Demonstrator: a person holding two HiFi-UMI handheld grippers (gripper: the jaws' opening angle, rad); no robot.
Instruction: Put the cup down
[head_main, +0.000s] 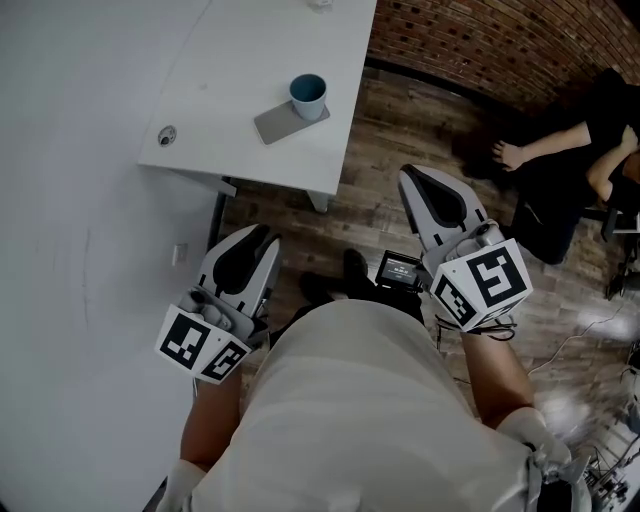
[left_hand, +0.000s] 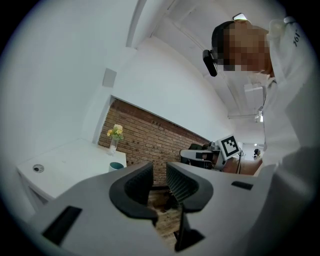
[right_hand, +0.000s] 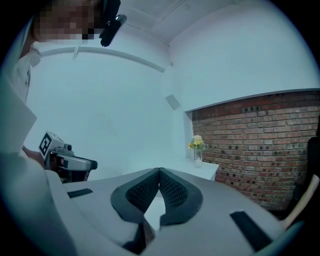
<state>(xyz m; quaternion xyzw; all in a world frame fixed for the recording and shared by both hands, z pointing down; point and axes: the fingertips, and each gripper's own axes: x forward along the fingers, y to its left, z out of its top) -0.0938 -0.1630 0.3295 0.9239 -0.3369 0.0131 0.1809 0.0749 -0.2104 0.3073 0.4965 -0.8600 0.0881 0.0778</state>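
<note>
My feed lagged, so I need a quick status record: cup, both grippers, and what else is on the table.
cup: upright on a grey pad, near the table edge
left gripper: fingers slightly apart, nothing between them
right gripper: fingers together, empty
gripper position: both held near the body, short of the table, apart from the cup
also on table: vase of flowers at the far end
task: cup looks already set down
</note>
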